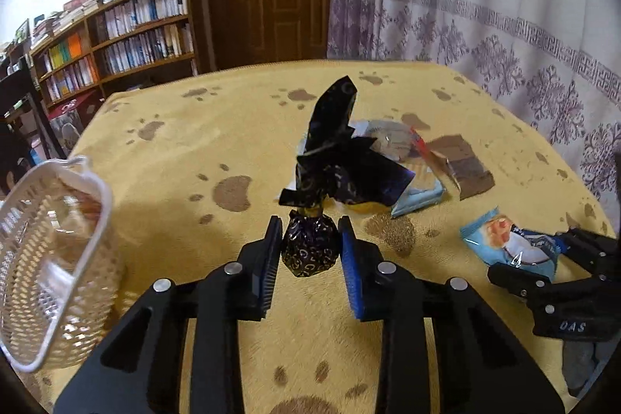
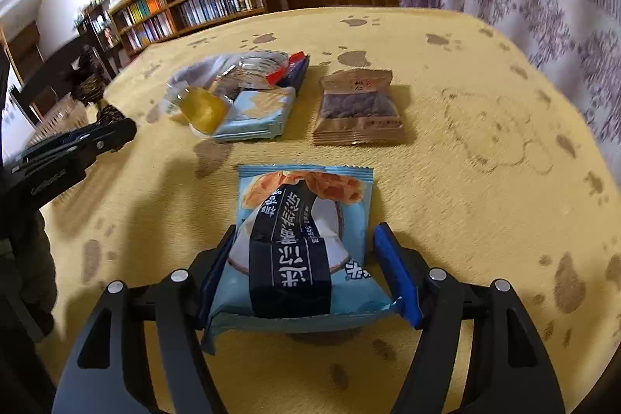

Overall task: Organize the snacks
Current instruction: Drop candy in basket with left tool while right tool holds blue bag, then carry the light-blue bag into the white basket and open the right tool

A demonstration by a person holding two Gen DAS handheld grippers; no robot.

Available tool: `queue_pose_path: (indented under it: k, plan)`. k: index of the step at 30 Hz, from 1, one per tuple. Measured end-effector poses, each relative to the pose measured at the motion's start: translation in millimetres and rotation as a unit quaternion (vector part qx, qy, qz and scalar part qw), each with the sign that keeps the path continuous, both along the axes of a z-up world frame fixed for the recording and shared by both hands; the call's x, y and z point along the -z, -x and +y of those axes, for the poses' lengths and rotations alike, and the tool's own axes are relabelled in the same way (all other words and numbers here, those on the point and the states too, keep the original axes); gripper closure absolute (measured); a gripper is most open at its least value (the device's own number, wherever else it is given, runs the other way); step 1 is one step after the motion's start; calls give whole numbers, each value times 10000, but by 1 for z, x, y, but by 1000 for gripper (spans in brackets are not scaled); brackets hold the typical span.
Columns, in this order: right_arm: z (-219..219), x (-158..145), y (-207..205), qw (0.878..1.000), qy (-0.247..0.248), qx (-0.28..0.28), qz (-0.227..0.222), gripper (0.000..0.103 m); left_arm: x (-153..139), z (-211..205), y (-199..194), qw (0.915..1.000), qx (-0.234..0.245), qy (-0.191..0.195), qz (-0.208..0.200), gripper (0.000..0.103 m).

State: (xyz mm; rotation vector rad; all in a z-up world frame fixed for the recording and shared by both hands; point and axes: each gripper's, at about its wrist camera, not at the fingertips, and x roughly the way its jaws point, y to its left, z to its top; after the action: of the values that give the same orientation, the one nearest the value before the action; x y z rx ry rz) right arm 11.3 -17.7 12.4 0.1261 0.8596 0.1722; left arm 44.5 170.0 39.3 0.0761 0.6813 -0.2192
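Note:
In the left wrist view my left gripper [image 1: 309,226] is shut on a dark purple foil-wrapped candy [image 1: 308,253], whose twisted foil tail stands up ahead of the fingers. A white perforated basket [image 1: 58,258] stands just to its left. My right gripper [image 2: 306,231] is shut on a blue snack packet [image 2: 302,247], held slightly above the yellow paw-print tablecloth [image 2: 485,220]. The left wrist view shows the same packet [image 1: 508,247] in the right gripper [image 1: 543,258] at far right. In the right wrist view the left gripper [image 2: 77,142] appears blurred at the left edge.
Beyond the grippers lie a light blue packet [image 2: 256,115], a yellow jelly cup [image 2: 205,107], clear-wrapped snacks [image 2: 248,68] and a brown packet [image 2: 357,107]. A bookshelf [image 1: 116,37], a wooden door and a patterned curtain stand past the table's far edge.

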Motion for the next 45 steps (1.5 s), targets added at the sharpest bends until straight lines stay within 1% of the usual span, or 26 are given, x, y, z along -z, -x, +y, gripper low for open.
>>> queue_pose_path:
  k: [1,5,14,21,25,26,27,28,29,30,32,38,43,45]
  plan:
    - [-3,-1,0,9998,-175,-11,45,34,-4,5,4,10000,-53,26,-47,73]
    - [-4,-3,0,9982,-578,-77,135,34,-18,26,14,9992,-347,47,-216,73]
    - [12,-16,12,9974,-660,-285,-36,34,-48,88,31,9931,-1018,125,-573,73]
    - [22,-22,19,9967,-738,-329,-90,34,-58,135,37,9869,-1455,193,-669,73]
    - [25,-24,20,9964,-760,-353,-104,34,-63,157,40,9824,-1694,296,-727,73]
    - [27,-24,20,9963,-769,-360,-106,34,-64,162,41,9812,-1752,318,-738,71]
    - [29,-25,21,9962,-774,-370,-115,34,-66,166,40,9803,-1802,339,-737,66]
    - [30,-26,21,9962,-777,-381,-124,34,-67,173,39,9790,-1874,382,-710,59]
    - [31,-27,21,9961,-784,-393,-134,34,-67,177,38,9773,-1957,423,-694,40]
    - [32,-28,22,9959,-793,-407,-146,34,-69,182,39,9747,-2063,486,-704,34]
    - [35,-30,22,9955,-820,-435,-172,34,-73,192,42,9703,-2201,641,-770,34]
    - [51,-42,20,9928,-1021,-575,-235,34,-82,206,53,9648,-2334,736,-958,33]
    - [85,-65,16,9899,-965,-946,-431,34,-88,204,58,9627,-2390,636,-1096,33]
    - [97,-74,16,9882,-941,-1087,-523,34,-89,201,60,9614,-2428,576,-1161,30]
